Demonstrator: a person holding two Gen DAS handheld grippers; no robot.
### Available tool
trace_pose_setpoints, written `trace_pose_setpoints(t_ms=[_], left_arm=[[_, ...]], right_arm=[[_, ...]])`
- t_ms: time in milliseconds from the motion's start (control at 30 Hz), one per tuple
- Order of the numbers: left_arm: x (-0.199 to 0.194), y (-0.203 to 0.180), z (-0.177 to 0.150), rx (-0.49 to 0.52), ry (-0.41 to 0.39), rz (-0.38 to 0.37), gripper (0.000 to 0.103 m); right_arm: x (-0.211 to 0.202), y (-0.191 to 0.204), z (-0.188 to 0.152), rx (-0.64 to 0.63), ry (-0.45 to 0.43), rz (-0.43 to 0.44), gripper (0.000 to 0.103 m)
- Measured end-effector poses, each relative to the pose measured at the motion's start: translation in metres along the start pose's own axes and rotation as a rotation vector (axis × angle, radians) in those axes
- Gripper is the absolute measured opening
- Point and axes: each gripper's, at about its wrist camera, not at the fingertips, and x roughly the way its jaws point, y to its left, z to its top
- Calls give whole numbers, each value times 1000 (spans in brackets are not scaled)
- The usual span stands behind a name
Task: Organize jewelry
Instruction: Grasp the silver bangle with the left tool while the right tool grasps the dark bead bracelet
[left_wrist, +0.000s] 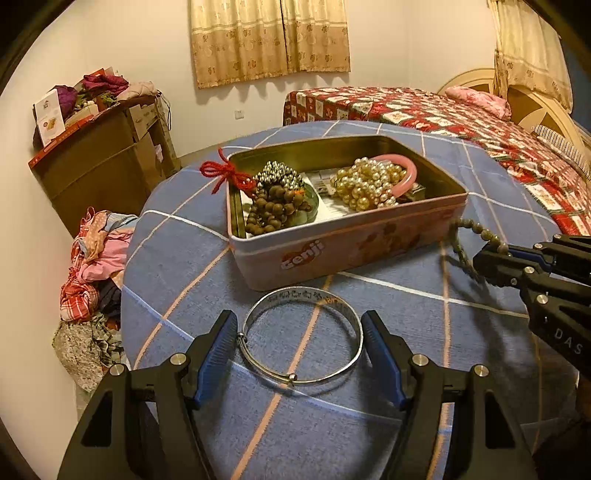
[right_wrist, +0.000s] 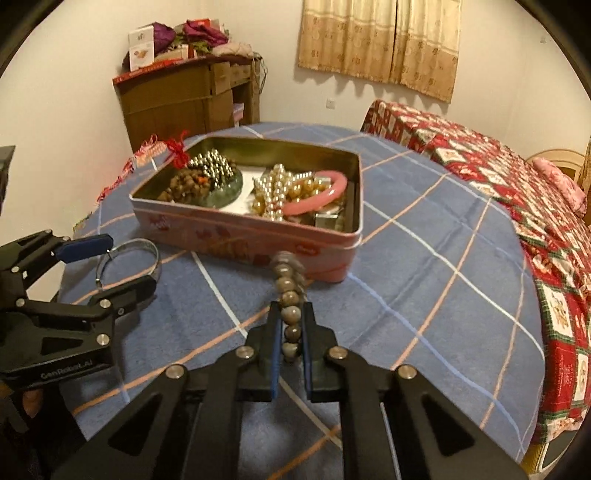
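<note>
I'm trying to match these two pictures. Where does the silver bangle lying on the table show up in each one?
Left wrist view: the silver bangle lies low in the centre on the blue checked tablecloth, between the open fingers of the left gripper.
Right wrist view: the bangle sits at the left edge, partly hidden by the left gripper.
Shared landmark: the pink tin of jewelry, just beyond the bangle.

A tin (left_wrist: 343, 236) sits on the table (left_wrist: 388, 332); a bangle (left_wrist: 301, 336) lies before it, a bed (left_wrist: 461, 118) behind.
</note>
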Motion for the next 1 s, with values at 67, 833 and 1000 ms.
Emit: trace_pose_setpoints(t_ms=[67, 833, 1000], left_arm=[[-6, 0, 1, 1, -12, 1, 69], [-56, 3, 45, -9, -162, 26, 70], [-62, 5, 52, -10, -197, 47, 70]], right_arm=[[-6, -1, 1, -7, -19, -7, 11], [-47, -15, 28, 17, -195, -38, 11], [-54, -15, 34, 15, -240, -42, 11]])
